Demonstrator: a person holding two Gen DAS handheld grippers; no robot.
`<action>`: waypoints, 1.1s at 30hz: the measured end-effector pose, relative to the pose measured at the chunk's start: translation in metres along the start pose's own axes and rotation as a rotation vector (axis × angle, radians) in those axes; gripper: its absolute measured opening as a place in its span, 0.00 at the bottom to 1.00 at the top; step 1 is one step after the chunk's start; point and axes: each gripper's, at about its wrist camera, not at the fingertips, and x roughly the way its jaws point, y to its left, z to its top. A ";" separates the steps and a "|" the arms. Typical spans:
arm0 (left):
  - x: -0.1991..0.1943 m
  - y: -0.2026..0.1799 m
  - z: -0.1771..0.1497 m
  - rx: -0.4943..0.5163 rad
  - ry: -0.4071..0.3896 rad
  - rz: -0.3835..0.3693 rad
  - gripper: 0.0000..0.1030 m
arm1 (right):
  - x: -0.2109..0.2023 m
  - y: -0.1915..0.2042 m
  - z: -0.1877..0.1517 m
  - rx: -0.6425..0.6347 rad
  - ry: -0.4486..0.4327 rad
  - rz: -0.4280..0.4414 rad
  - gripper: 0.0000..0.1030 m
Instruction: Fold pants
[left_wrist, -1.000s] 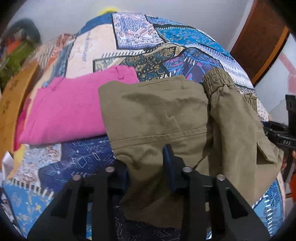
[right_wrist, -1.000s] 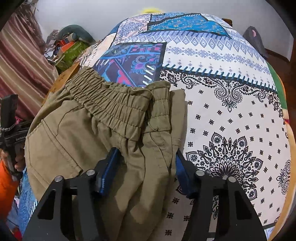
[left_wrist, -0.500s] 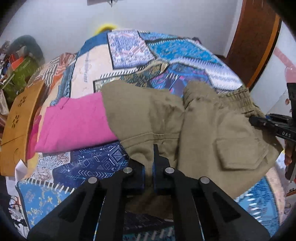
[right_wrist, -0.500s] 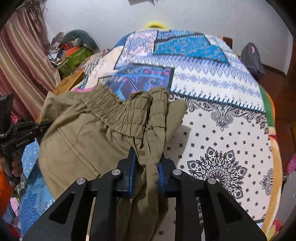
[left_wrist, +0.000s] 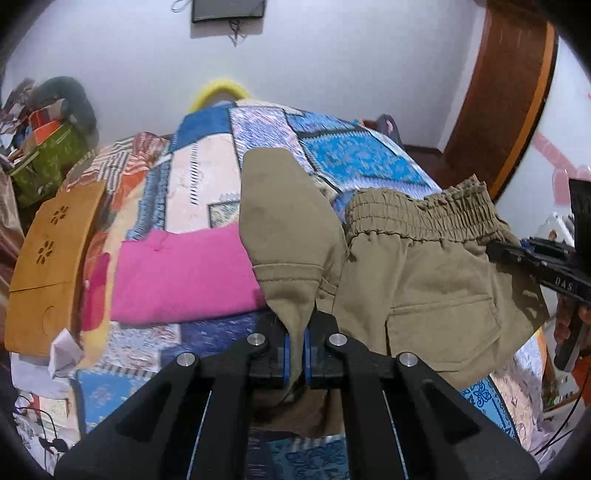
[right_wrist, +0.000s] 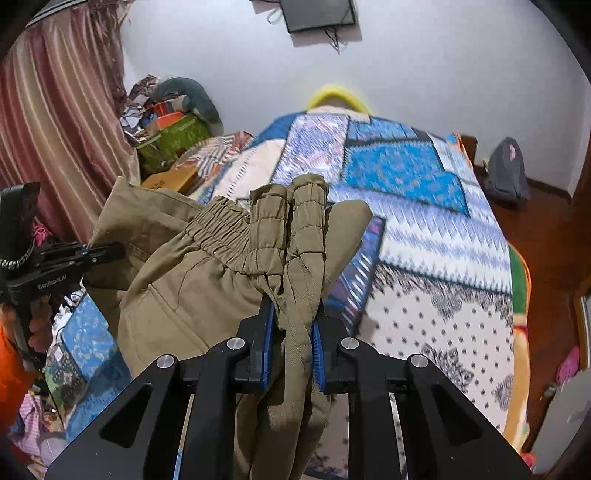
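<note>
The soft brown pants (left_wrist: 424, 280) are pinched by the left gripper (left_wrist: 295, 354) and right gripper (right_wrist: 291, 347). A folded pink cloth (left_wrist: 184, 273) on the bed (left_wrist: 199, 177) is seen only from the left wrist.

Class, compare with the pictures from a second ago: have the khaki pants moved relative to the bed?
Yes. The khaki pants have been lifted off the patchwork bedspread, now hanging from the left claw and right claw.
</note>
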 end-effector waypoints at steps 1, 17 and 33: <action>-0.002 0.006 0.003 -0.007 -0.006 0.004 0.05 | 0.003 0.004 0.004 -0.005 -0.005 0.002 0.15; 0.007 0.143 0.047 -0.121 -0.046 0.117 0.05 | 0.107 0.081 0.078 -0.103 -0.038 0.079 0.15; 0.136 0.240 0.009 -0.225 0.180 0.175 0.07 | 0.224 0.074 0.058 -0.118 0.142 0.061 0.17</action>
